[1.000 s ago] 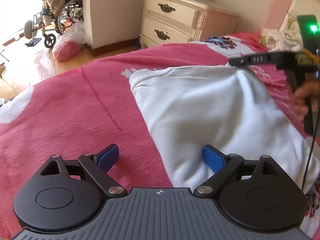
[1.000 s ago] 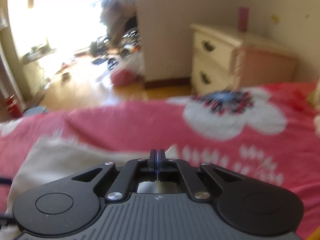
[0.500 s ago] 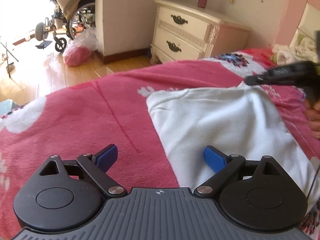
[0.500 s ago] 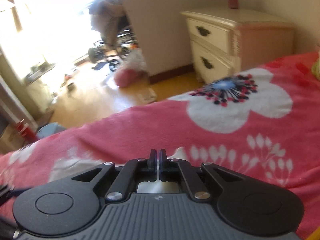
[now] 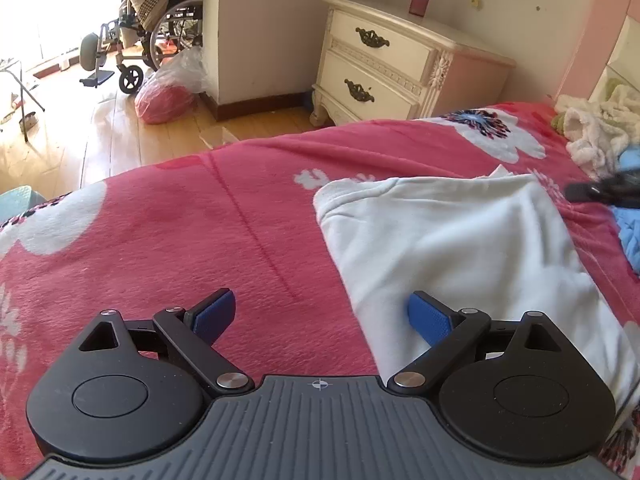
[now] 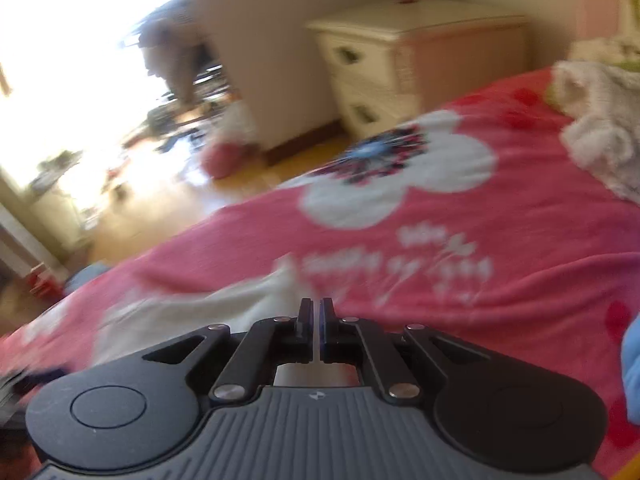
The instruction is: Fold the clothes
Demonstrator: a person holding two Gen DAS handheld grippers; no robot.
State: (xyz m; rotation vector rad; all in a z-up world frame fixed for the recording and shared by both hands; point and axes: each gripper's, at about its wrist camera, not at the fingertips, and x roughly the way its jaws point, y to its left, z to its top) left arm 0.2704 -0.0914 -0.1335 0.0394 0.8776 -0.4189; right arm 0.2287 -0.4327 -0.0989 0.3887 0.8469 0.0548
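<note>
Left tongs (image 5: pixel 322 316) gape over the white garment's (image 5: pixel 452 240) near edge.

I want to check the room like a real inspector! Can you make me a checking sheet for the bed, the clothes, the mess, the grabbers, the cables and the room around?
Surface: pink fleece blanket with white flowers, covering the bed.
Job's things: white cotton garment, folded, lying flat on the blanket.
Clutter: fluffy white towel heap near the headboard; light blue cloth at the right edge.
Grippers: left gripper open, one blue finger over the garment's edge, holding nothing; right gripper shut, blurred, nothing seen between its fingers.
Cables: nothing seen.
Surroundings: cream two-drawer nightstand, wheelchair, red plastic bag on the wooden floor.
</note>
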